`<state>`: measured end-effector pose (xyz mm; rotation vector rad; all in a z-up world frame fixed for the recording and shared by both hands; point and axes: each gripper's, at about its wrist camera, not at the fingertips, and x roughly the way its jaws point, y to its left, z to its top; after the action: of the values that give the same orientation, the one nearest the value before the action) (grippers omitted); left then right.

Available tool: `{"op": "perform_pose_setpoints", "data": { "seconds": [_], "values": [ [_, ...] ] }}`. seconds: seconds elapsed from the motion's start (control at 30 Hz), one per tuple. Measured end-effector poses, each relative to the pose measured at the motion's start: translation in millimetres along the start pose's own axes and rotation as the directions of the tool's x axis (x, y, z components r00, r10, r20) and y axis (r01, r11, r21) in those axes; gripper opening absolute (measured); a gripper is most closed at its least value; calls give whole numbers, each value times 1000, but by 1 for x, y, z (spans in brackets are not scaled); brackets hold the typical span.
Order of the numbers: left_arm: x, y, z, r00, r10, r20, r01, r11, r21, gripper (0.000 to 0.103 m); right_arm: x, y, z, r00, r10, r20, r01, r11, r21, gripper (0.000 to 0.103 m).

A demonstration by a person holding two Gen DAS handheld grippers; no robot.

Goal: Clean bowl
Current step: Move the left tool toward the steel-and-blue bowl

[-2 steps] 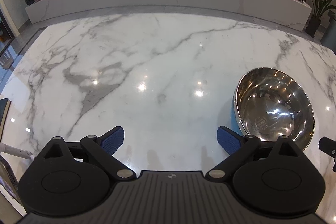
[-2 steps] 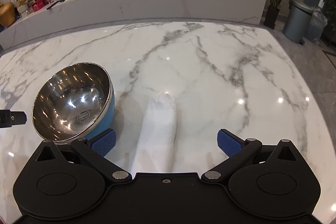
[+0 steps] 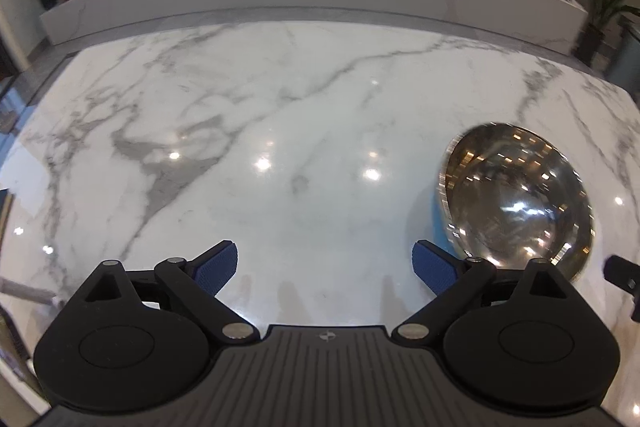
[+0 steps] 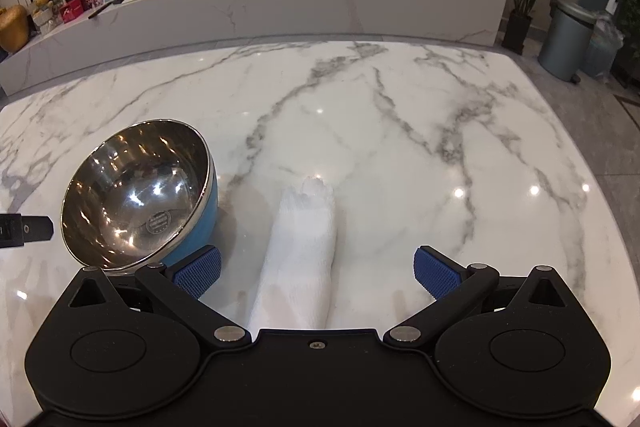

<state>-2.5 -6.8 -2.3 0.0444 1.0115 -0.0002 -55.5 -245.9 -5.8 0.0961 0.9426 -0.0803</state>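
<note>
Both the left claw (image 3: 324, 265) and right claw (image 4: 316, 267) are spread wide, nothing gripped. At lower left of the right view, the tilted bowl (image 4: 136, 195) is seen empty on the surface (image 4: 400, 131).

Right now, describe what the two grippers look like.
Both match. The left gripper and right gripper have black bodies, round black discs either side, silver rivets, angled black arms and blue textured pads. No cables or sleeves show.
</note>
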Motion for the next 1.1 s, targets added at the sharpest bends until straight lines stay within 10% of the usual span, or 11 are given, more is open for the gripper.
{"op": "perform_pose_setpoints", "data": {
  "seconds": [1.1],
  "values": [
    [3,-21,-23,987,-111,-113,126,983,130,93,-1,-6,-6,998,-3,-69,4,1000,26,103]
  ]
}}
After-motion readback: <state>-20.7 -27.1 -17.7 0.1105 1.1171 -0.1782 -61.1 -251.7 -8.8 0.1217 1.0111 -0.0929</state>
